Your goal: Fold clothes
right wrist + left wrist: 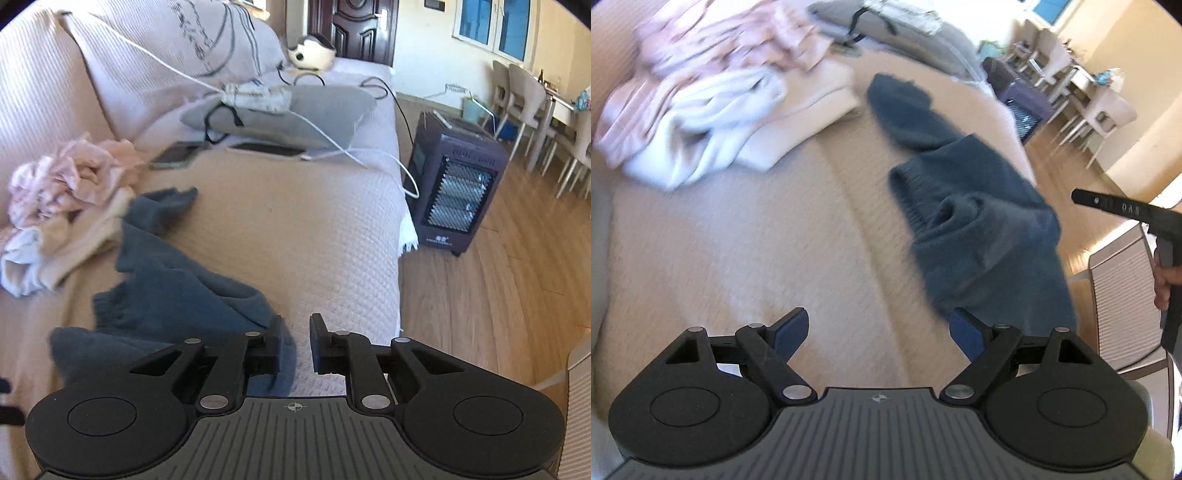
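Here your left gripper (879, 332) hangs released above the sofa (738, 240); your right gripper (295, 343), marked "DAS", stands narrowly parted, gripping nothing, the dark blue sweater (173, 280) crumpled just beside it.

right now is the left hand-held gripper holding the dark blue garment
No, the left hand-held gripper is wide open over bare sofa cover, beside the dark blue garment.

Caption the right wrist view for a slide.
Right tongs hover over the sofa beside a crumpled dark blue garment.
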Available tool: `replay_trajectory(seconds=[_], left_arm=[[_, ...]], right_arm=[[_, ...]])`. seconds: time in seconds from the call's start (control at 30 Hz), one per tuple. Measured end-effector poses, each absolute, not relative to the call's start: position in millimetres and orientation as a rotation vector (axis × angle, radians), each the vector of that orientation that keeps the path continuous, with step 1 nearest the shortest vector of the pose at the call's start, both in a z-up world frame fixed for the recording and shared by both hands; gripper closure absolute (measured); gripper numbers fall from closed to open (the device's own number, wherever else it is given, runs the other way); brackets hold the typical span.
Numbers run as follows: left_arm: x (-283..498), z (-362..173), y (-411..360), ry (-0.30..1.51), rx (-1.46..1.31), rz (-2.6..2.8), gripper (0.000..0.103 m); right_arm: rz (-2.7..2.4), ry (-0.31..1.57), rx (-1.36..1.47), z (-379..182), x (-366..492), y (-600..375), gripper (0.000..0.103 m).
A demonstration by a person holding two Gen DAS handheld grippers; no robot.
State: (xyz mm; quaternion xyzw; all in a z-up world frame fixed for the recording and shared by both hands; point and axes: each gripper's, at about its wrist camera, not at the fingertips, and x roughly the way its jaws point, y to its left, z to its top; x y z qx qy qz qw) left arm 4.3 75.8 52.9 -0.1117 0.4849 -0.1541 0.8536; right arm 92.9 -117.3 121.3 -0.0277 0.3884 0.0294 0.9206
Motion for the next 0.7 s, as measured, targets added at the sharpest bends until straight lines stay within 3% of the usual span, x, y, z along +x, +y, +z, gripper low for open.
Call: replay_trajectory(seconds=[0.53,0.63,0.7], left_arm=[[45.5,50.2,26.9,0.974,-0.142,-0.45,0.021],[50.3,46.5,26.0,0.976,-0.152,-0.464,0.025],[51.9,46.3,24.0,0.964,-0.153,-0.477,0.033]], right_arm=[[0.224,0.784,-0.038,143.2,78.4,-89.6,0.086],[0.229,0.798,-0.026,138.7,75.6,-87.0,0.086],[0.232,0.807,-0.017,136.1,72.5,-84.9,0.086]])
